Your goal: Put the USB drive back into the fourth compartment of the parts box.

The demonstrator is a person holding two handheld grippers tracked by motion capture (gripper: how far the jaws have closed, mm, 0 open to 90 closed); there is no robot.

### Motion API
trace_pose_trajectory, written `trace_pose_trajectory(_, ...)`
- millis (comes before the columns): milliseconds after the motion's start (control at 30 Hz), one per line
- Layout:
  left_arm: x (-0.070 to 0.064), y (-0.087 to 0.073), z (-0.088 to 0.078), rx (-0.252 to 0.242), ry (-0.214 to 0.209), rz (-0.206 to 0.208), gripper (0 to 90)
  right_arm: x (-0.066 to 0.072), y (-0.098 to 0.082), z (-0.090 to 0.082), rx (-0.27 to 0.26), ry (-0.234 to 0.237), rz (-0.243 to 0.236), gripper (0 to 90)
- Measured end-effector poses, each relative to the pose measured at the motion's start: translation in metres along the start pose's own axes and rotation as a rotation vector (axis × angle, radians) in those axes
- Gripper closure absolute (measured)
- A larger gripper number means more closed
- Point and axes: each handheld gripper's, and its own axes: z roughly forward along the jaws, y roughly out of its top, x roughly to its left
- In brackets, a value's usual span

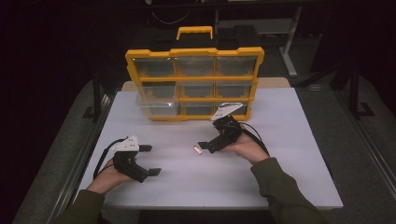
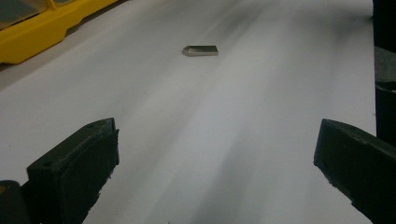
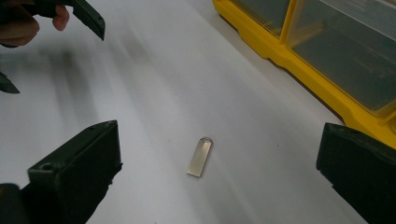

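Note:
A small flat silver metal stick [image 1: 196, 150] lies on the white table [image 1: 280, 154], just in front of my right gripper [image 1: 204, 142]. In the right gripper view the stick [image 3: 200, 157] rests flat between the wide-apart jaws of that gripper [image 3: 219, 129], which is open and holds nothing. My left gripper [image 1: 150, 160] sits at the front left, open and empty. Along its jaws [image 2: 214, 140] the stick [image 2: 201, 50] lies well ahead, untouched.
A yellow organizer [image 1: 194, 84] with clear drawers stands upright at the back of the table, one lower-left drawer [image 1: 157, 105] pulled out a little. Its yellow frame [image 3: 299, 56] is close on the right of my right gripper. Bare white table lies between the hands.

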Motion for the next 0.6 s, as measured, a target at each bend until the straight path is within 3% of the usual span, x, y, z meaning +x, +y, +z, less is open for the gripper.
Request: trace_pose_trajectory(600,0.000,0.000,0.000,-0.001,-0.001,0.002,0.0,-0.003,0.012,0.013,0.000,0.001,-0.003,0.0)
